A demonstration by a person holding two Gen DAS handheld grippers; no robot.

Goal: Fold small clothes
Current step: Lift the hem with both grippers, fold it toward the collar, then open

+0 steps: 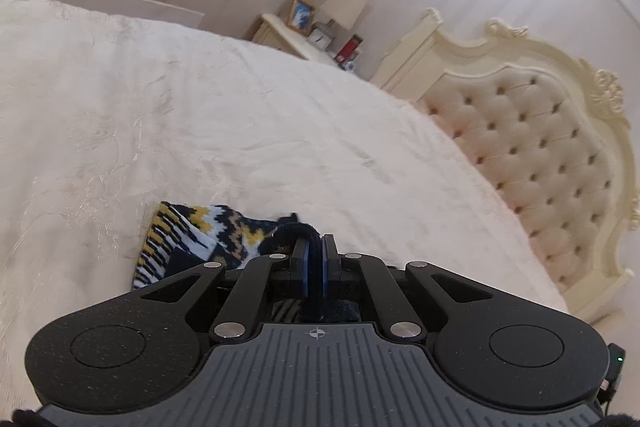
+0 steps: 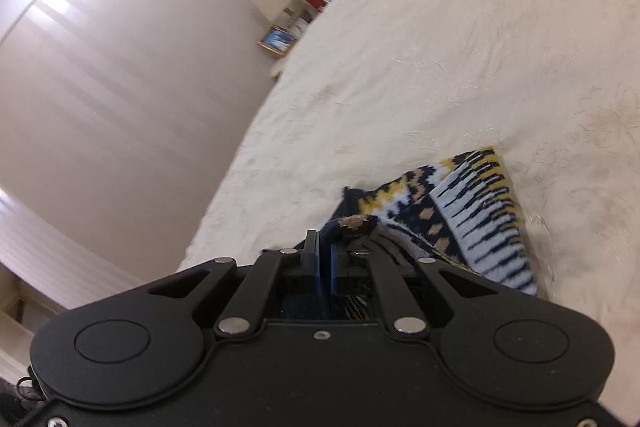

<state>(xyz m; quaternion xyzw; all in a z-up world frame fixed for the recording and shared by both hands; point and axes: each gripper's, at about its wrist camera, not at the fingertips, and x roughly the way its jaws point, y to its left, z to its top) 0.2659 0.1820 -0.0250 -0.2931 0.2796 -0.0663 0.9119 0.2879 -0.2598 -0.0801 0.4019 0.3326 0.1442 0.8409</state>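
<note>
Left gripper: jaws were nearly together, clamping a dark navy edge of the patterned garment.
Right gripper: jaws were drawn in tight on another edge of the patterned garment.
Garment position: it lay on the cream bedspread, partly raised at the pinched edges.
Garment pattern: navy, yellow, white and tan.
Surroundings: a tufted headboard and a nightstand stood beyond the bed.

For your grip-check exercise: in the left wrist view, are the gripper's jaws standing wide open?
No: the left gripper is shut, pinching a dark edge of the patterned garment.
</note>
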